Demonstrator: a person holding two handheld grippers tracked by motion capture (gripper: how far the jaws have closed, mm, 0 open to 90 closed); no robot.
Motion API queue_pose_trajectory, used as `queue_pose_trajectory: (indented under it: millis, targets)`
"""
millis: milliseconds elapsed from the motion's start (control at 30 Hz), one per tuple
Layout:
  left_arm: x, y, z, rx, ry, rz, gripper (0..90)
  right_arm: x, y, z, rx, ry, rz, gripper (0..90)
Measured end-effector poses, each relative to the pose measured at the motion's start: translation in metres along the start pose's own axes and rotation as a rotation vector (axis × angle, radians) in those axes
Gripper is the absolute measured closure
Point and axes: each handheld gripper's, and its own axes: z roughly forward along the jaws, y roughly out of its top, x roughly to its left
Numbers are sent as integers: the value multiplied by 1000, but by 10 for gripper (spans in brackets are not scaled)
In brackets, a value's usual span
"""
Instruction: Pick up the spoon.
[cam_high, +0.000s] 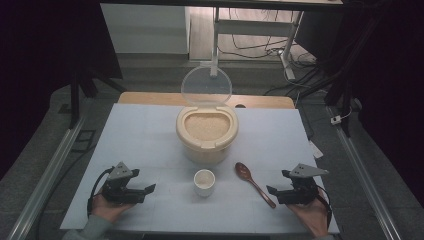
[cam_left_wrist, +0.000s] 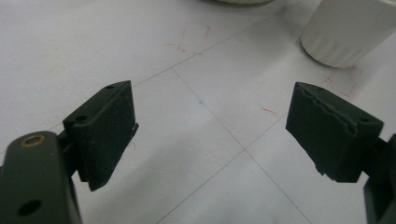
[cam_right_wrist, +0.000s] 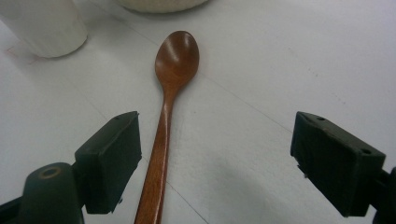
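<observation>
Right gripper is being held with its jaws spread wide and grasping nothing at the bottom of the right gripper view, the wooden spoon lying flat between them, nearer the left-hand jaw, bowl toward the top of the frame. The spoon is being judged light, stiff and smooth, best taken across its slim handle. In the high view's lower left, the left gripper is likewise being held released, well apart from the cup and the open rice container beyond.

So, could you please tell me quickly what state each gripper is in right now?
Left gripper: open, jaws wide apart over the bare table, holding nothing.
Right gripper: open, holding nothing; the wooden spoon lies on the table between its jaws.
</observation>
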Motion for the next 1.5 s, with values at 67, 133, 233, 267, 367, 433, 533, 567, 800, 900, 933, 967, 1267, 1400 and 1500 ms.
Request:
queue_pose_trajectory:
  millis: [67, 133, 233, 267, 367, 433, 533, 567, 800, 900, 933, 967, 1267, 1400, 1500]
  targets:
    - [0, 0, 0, 0, 1, 0, 154, -1, -1, 1, 0, 4, 0, 163]
    - [1, 0, 0, 1, 1, 0, 153, -1, -2, 2, 3, 5, 5, 163]
    - [1, 0, 0, 4, -1, 1, 151, -1, -2, 2, 12, -4, 2, 163]
    - [0, 0, 1, 6, -2, 1, 150, -1, -2, 2, 14, -4, 4, 164]
    - [0, 0, 1, 7, 0, 1, 148, -1, -2, 3, 22, -2, 5, 177]
    - [1, 0, 1, 7, 0, 1, 148, -1, -2, 3, 28, -4, 6, 180]
    - [1, 0, 1, 7, 0, -1, 148, -1, -2, 3, 27, -2, 10, 183]
    - [1, 0, 1, 7, 0, -1, 148, 0, -2, 3, 28, -5, 7, 184]
    - [0, 0, 1, 10, 5, 1, 148, 1, 2, -1, 31, -5, 4, 190]
    - [1, 0, 2, 12, 6, -1, 148, 3, 5, -4, 30, -18, 3, 193]
    - [1, 0, 2, 12, 6, -1, 148, 3, 6, -5, 30, -22, 5, 196]
    - [1, 0, 2, 12, 7, -1, 148, 4, 7, -6, 31, -27, 6, 198]
    - [0, 0, 3, 17, 12, -5, 148, 9, 22, -12, 116, -25, 54, 233]
    - [1, 0, 3, 21, 13, -3, 148, 13, 29, -12, 159, -14, 61, 257]
    - [0, 0, 4, 23, 13, -1, 148, 19, 35, -10, 193, -12, 50, 259]
